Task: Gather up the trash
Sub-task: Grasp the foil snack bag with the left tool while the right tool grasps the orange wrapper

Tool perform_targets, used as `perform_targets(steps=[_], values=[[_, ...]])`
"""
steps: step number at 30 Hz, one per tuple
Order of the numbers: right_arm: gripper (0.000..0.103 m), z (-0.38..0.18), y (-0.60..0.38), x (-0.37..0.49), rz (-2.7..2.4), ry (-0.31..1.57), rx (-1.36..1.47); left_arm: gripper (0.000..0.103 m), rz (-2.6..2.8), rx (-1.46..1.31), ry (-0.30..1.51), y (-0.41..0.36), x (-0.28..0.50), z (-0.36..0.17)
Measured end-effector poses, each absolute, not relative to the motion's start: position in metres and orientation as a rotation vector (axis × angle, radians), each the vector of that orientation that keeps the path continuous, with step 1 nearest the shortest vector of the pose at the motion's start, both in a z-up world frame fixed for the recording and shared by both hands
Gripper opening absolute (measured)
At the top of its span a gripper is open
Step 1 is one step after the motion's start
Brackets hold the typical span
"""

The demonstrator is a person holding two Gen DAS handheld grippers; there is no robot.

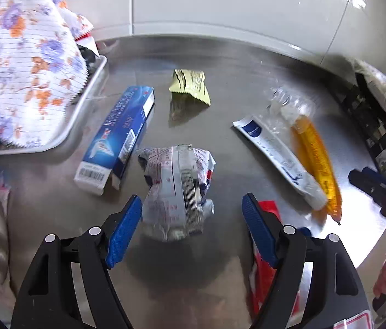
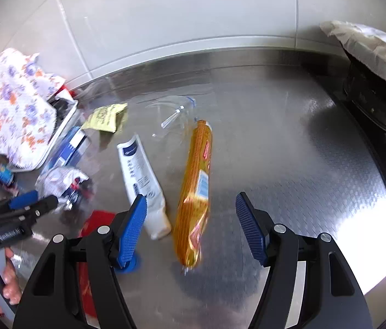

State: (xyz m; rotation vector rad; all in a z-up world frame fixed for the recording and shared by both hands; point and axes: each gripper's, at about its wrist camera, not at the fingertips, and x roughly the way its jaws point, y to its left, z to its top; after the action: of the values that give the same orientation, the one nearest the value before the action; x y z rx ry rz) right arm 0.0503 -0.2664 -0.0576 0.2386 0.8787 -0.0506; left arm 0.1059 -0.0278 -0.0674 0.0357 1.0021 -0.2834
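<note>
Two spread grippers over litter on a brushed-steel table (image 1: 247, 63).
Left gripper (image 1: 191, 213), jaws wide and gripping nothing, flanks a crumpled printed wrapper (image 1: 178, 183). Right gripper (image 2: 190, 213), jaws also apart and empty, straddles a glossy orange sausage-shaped packet (image 2: 195, 189), with a flattened white tube (image 2: 143, 178) just left.

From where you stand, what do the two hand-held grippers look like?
Both match: the left hand-held gripper and the right hand-held gripper have black plastic linkage arms with cut-out slots, silver pivot pins and blue ribbed pads. Each body bears white lettering, too blurred to read.
</note>
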Motion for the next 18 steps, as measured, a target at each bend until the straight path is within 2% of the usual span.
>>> perform_targets(steps=[8,18], values=[[0.070,-0.083,-0.270,0.086,-0.097,0.936,0.265,0.077,-0.293,0.046,1.075,-0.030,0.134,-0.098],[0.067,-0.106,-0.266,0.111,-0.115,0.961,0.240,0.079,-0.262,0.158,1.029,-0.049,0.138,-0.101]])
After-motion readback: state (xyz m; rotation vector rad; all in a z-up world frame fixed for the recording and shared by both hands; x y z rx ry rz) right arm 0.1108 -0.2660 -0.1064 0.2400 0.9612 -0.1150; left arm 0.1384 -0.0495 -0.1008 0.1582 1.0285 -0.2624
